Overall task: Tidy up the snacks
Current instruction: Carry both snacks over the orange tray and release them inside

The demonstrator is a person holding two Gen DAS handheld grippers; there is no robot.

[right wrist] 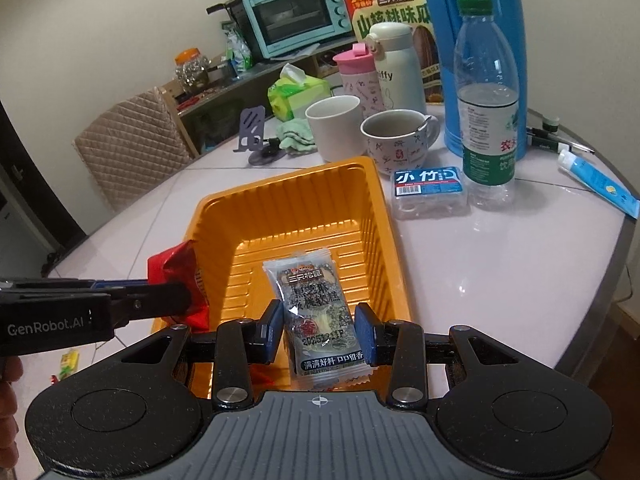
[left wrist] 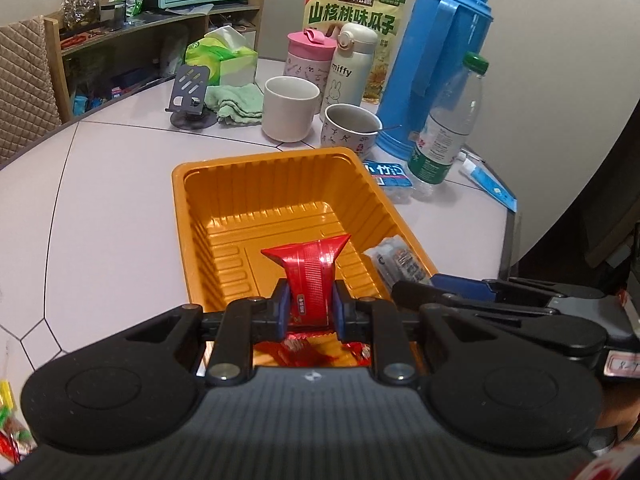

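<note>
The left gripper (left wrist: 310, 312) is clamped on a red packet (left wrist: 310, 268), whose flared end sticks out past the blue pads (left wrist: 283, 308) over the near end of the orange tray (left wrist: 224, 184). The right gripper (right wrist: 320, 334) pinches a grey packet (right wrist: 320, 312) by its sides, with its upper end pointing into the tray (right wrist: 384, 240) and its lower seam hanging back toward the camera. Both grippers are side by side at the tray's near edge; in the right wrist view the left one comes in from the left with the red packet (right wrist: 176, 276) at the tray's near left rim.

The tray's ribbed floor shows bare ahead of the two packets. Whether either packet touches the floor cannot be told.

Just beyond the tray's far rim stand a white mug (left wrist: 290, 108) and a patterned cup (left wrist: 350, 130), and beside its far right corner lies a small blue box (right wrist: 430, 190). A water bottle (right wrist: 486, 120) stands just beside that box, with a blue thermos (left wrist: 436, 60) behind it. Farther back are two flasks, pink (left wrist: 308, 54) and white (left wrist: 350, 68), a seed bag (left wrist: 354, 12), a tissue pack (left wrist: 222, 58), a green cloth (left wrist: 236, 102) and a phone stand (left wrist: 188, 94). A blue tube (right wrist: 596, 182) lies near the table's right edge. More wrapped snacks (left wrist: 10, 428) lie at the far left, near the camera.
</note>
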